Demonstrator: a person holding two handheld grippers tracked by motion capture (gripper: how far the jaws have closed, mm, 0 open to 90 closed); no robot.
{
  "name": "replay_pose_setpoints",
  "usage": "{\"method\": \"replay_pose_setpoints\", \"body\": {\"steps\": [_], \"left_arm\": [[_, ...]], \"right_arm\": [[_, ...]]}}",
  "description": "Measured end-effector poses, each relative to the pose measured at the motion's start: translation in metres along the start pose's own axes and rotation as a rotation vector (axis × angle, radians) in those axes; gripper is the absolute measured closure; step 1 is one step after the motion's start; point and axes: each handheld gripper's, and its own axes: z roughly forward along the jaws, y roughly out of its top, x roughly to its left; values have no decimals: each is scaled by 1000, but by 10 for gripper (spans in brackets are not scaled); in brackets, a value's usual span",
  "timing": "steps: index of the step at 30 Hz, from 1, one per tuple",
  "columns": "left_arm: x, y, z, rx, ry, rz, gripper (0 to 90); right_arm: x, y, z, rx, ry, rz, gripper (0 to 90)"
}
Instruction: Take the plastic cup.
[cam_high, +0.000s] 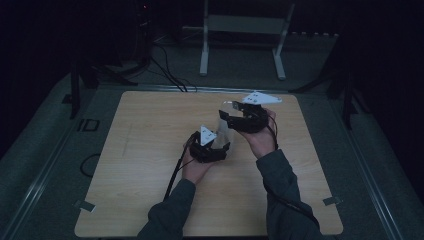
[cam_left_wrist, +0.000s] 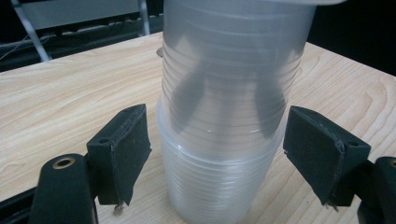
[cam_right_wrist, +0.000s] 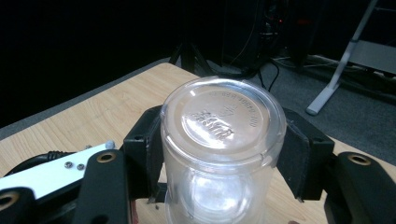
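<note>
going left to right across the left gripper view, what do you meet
left pad → stack of clear plastic cups → right pad, all over the wooden table; both pads stand clear of the cups.

1. Cups (cam_left_wrist: 224, 126): clear plastic, faintly frosted, ribbed walls; smooth glossy base with embossed lettering in the right gripper view.
2. Table (cam_high: 150, 150): pale wood-grain top, smooth and matt.
3. Left gripper (cam_left_wrist: 217, 154): black matt plastic, with rough, frayed black pads (cam_left_wrist: 128, 140) and brass-looking rivets.
4. Right gripper (cam_right_wrist: 224, 154): same black matt body; its plate (cam_high: 260, 98) is smooth pale grey.
</note>
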Motion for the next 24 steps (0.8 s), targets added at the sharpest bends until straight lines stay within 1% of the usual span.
{"method": "replay_pose_setpoints", "body": {"steps": [7,10,18,24], "left_arm": [[3,1,-5,-1,-4,-4,243],[4,1,-7,-7,-2,-18,248],[4,1,-9,-3,2,-14,267],[3,1,-10,0,-9,-13,273]], "right_arm": [[2,6,-4,-16,-1,-4,393],[2,9,-5,-23,-2,-5,393],[1,15,-11,-41,-9,1,393],[0,17,-18,-54,-13,-1,393]]}}
